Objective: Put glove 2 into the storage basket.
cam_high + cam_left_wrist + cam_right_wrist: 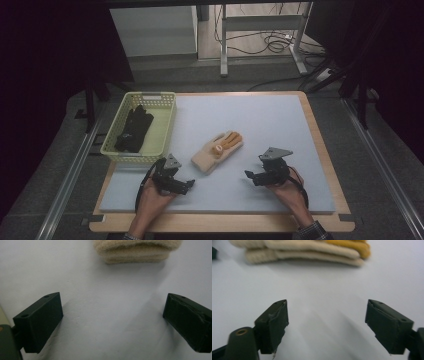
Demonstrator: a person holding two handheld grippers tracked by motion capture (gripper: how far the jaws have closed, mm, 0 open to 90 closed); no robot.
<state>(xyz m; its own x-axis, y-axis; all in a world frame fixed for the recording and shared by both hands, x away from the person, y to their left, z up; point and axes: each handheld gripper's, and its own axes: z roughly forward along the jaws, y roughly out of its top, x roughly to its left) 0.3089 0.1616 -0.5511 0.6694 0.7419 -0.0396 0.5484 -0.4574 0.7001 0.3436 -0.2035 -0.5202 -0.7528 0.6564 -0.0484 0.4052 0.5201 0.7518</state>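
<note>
Centrally in the high view, a fuzzy cream glove (217, 151) with 2 orange fingers lay flat on the pale foam mat (260, 125). Left gripper (189, 185) and right gripper (248, 175) flanked it, jaws apart and empty. Upper left, a perforated yellow-green basket (162, 131) held dark gloves (134, 129). Gripper views revealed the glove's nap.

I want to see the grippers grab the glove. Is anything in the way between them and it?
No. The glove lies on the bare mat between the left gripper and the right gripper. Both are open, with just mat between them and the glove. The basket sits off to the side.
</note>
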